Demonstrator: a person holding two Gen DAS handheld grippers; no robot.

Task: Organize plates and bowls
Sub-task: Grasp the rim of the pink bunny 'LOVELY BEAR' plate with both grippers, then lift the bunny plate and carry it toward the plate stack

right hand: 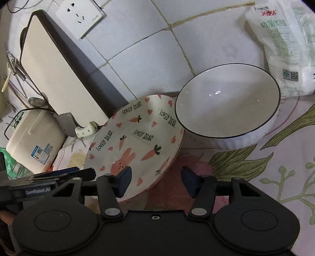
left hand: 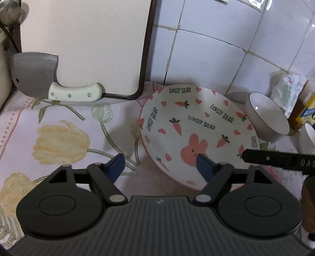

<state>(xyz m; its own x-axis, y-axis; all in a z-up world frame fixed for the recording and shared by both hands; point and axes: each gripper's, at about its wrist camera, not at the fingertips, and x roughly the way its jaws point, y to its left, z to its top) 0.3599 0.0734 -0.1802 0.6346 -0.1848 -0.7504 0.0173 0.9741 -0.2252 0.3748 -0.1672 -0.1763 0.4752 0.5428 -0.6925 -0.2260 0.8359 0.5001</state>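
Observation:
A white plate [left hand: 196,126] printed with a pink rabbit, carrots and "LOVELY BEAR" lies on the floral cloth by the tiled wall. In the right wrist view the plate [right hand: 137,137] seems to top a small stack of like plates. My left gripper [left hand: 161,166] is open at its near left rim, with the right fingertip [left hand: 204,165] over the plate. My right gripper [right hand: 157,180] is open at the plate's right rim, its left fingertip [right hand: 125,180] above the rabbit. A white bowl with a dark rim [right hand: 226,102] stands right of the plate, touching its edge, and shows too as the bowl [left hand: 263,116].
A cream cutting board [left hand: 88,43] leans on the wall with a cleaver [left hand: 33,74] in front. A white salt bag [right hand: 285,39] stands behind the bowl, a wall socket [right hand: 80,15] above. A cream appliance [right hand: 33,141] sits far left. Another bowl's edge [left hand: 309,137] and bottles [left hand: 307,110] are at the right.

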